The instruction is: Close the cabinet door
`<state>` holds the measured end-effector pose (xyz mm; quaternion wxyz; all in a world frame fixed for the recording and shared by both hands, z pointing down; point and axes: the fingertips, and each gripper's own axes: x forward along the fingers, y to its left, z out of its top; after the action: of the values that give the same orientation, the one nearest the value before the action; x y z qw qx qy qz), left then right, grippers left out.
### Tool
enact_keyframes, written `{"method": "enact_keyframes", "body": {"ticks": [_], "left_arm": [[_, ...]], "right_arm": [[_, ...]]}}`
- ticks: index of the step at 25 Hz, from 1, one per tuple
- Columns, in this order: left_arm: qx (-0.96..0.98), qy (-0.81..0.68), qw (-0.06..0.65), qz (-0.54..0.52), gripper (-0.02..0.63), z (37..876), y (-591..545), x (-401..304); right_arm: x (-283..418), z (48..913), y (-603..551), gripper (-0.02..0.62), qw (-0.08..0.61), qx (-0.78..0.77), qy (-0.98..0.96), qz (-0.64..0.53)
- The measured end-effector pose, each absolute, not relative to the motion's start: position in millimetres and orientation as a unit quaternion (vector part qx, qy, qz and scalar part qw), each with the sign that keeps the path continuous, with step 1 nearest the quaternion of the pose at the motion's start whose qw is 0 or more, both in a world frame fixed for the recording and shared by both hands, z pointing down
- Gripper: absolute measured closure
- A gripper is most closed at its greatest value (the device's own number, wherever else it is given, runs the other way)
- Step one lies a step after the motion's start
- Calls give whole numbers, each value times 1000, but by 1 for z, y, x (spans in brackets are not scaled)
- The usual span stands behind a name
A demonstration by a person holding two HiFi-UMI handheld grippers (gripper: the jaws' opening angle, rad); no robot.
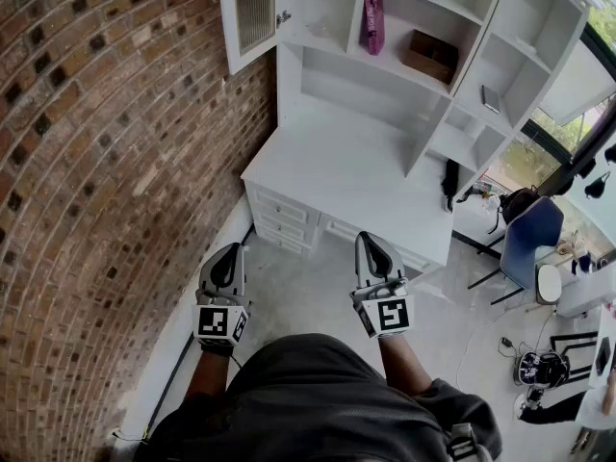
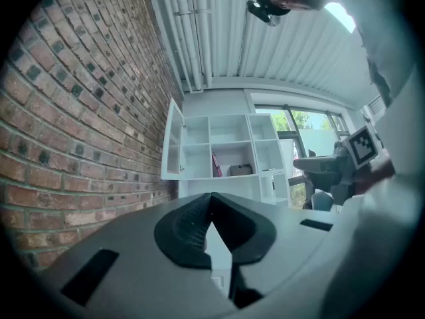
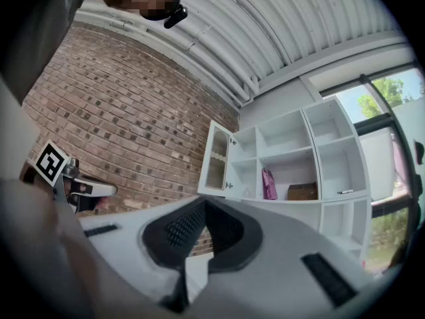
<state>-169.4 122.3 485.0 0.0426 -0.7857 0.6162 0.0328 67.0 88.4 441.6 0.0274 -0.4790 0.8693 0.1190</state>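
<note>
The white cabinet door [image 1: 252, 12] with a mesh panel stands swung open at the left end of the white shelf unit [image 1: 404, 8], next to the brick wall. It also shows far off in the left gripper view as the door [image 2: 174, 141] and in the right gripper view as the door [image 3: 217, 158]. My left gripper [image 1: 227, 255] and right gripper [image 1: 368, 242] hang side by side over the floor, well short of the desk and the door. The left gripper [image 2: 211, 197] is shut with nothing in it. The right gripper [image 3: 204, 203] is likewise shut and empty.
A brick wall [image 1: 96, 162] runs along the left. A white desk [image 1: 346, 176] with drawers [image 1: 284, 219] stands under the shelves, which hold a pink item [image 1: 372, 22] and a brown box [image 1: 430, 56]. A blue chair [image 1: 527, 239] stands at the right.
</note>
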Motion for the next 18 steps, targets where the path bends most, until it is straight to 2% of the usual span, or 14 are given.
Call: {"method": "enact_keyframes", "body": {"ticks": [18], "left_arm": [[-783,620,47,22,604,481,123,-170]], "right_arm": [[65,439,86,600,44,-471,874,112]]}}
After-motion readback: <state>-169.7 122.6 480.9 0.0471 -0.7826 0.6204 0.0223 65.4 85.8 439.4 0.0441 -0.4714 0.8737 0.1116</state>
